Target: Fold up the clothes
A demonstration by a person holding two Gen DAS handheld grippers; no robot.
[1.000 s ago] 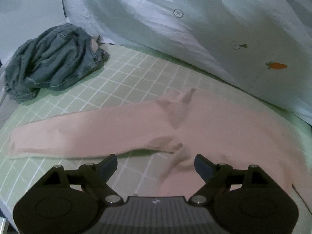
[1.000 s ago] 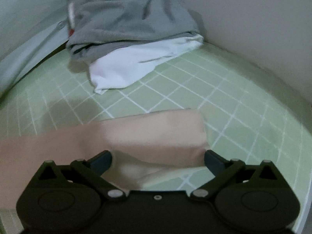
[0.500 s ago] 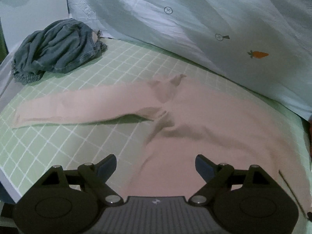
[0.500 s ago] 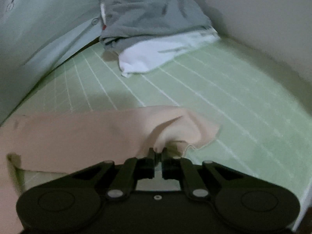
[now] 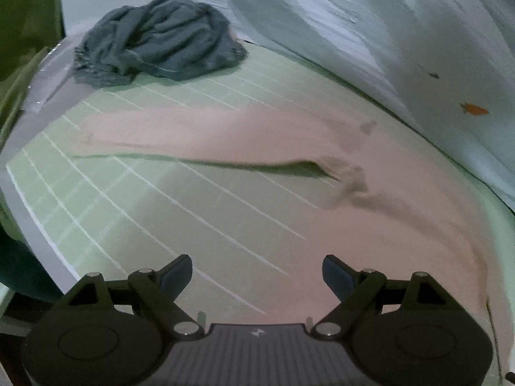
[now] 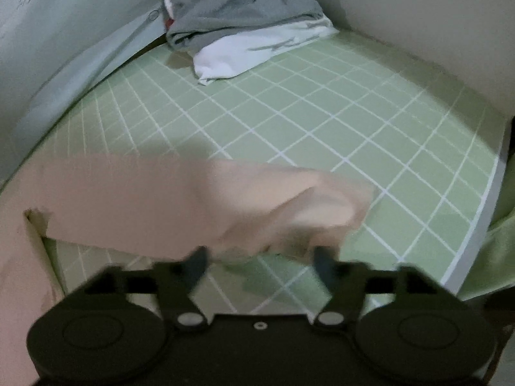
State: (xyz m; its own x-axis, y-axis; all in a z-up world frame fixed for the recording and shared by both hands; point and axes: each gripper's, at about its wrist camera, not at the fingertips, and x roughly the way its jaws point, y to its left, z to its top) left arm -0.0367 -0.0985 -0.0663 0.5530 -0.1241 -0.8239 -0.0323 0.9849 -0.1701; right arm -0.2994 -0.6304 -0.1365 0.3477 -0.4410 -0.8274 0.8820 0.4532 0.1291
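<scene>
Your right claw (image 6: 260, 259) is opening off the sleeve (image 6: 289, 199) (left claw (image 5: 257, 273) spread, empty); regrip the cuff next.

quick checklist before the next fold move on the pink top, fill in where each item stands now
1. Left gripper free: ok, jaws wide apart, nothing between them.
2. Right gripper free of the sleeve end: ok, jaws opening, cloth lies just ahead, not pinched.
3. Pink top lying flat: not ok, wrinkled at the armpit, sleeve end bunched.
4. Other sleeve stretched out: ok.
5. Green grid mat around the top free of the denim heap and the grey and white pile: ok, both lie at the far edge.
6. Hem position: cannot tell.
</scene>
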